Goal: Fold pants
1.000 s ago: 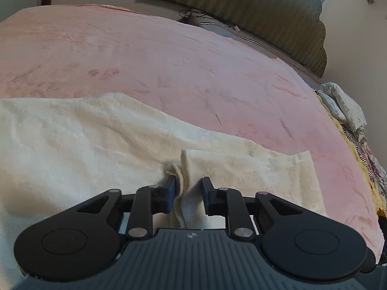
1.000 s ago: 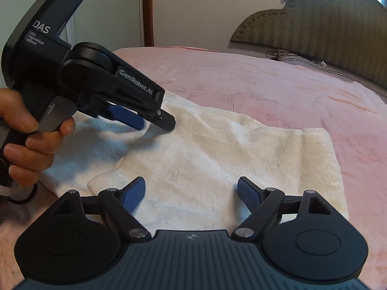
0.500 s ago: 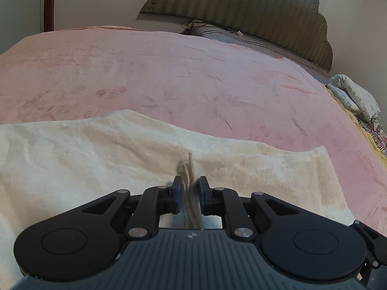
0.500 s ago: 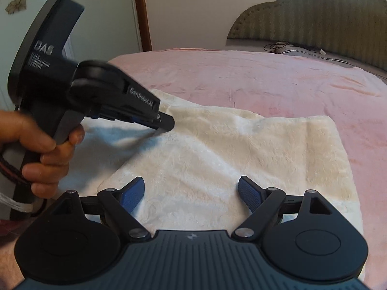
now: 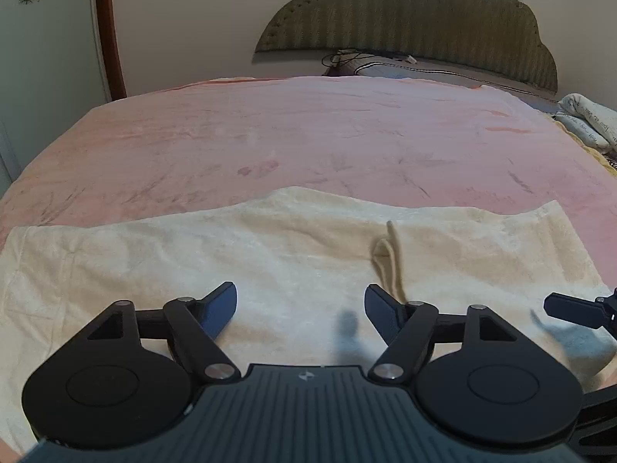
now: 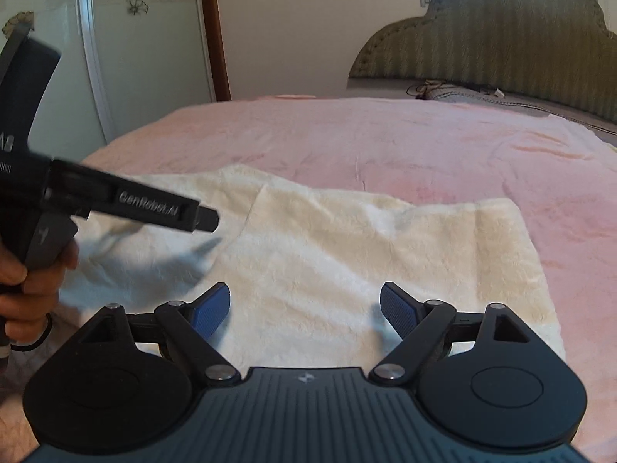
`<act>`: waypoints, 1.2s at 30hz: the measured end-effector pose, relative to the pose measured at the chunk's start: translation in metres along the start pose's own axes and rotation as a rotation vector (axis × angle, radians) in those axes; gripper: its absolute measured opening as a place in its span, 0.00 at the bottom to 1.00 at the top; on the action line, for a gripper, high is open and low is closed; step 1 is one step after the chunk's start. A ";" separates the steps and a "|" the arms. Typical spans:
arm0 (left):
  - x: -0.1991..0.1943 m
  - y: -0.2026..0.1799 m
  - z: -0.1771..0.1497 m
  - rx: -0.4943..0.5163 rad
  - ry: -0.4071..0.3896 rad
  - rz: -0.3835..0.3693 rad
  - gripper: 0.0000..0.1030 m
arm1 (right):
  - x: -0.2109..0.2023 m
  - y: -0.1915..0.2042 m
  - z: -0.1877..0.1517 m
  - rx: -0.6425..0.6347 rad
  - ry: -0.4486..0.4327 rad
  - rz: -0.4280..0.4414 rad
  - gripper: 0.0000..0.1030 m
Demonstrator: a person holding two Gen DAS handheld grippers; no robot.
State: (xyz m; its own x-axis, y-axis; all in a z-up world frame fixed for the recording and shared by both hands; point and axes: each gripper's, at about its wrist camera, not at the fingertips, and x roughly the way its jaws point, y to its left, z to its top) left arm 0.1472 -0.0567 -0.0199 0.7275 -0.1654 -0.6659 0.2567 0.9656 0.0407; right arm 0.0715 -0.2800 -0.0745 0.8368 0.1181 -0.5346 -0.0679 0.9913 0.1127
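A padded headboard [image 5: 405,19] stands at the far end of the bed [image 5: 308,135], with folded bedding [image 5: 586,119] at its far right edge. The cream pants [image 5: 270,262] lie spread across the near part of the pink cover, one small pinched ridge [image 5: 389,258] standing up. The left gripper [image 5: 300,305] hovers above them, fingers opening, nothing between. The right gripper [image 6: 304,308] hangs over the cloth with fingers spread, empty

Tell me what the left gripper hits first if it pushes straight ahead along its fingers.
Most likely the cream pants lying on the bed; the left gripper, jaws opening and empty, points down at them.
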 end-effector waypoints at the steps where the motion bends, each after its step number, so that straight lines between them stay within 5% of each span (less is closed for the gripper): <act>1: -0.001 0.004 -0.002 -0.006 0.002 0.010 0.76 | 0.002 0.001 0.000 -0.007 0.009 -0.003 0.83; 19: -0.017 0.049 -0.024 -0.095 0.031 0.065 0.86 | 0.005 0.012 0.004 -0.011 0.021 -0.049 0.83; 26: -0.053 0.089 -0.037 -0.196 0.003 0.102 0.87 | -0.001 0.094 0.020 -0.351 -0.040 0.056 0.83; 36: -0.111 0.208 -0.076 -0.603 0.059 0.079 0.86 | 0.018 0.214 0.011 -0.702 -0.065 0.347 0.82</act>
State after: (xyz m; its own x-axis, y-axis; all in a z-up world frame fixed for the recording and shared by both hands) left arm 0.0711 0.1784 0.0057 0.6891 -0.0940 -0.7185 -0.2141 0.9209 -0.3258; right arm 0.0780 -0.0661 -0.0506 0.7332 0.4459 -0.5134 -0.6411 0.7051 -0.3031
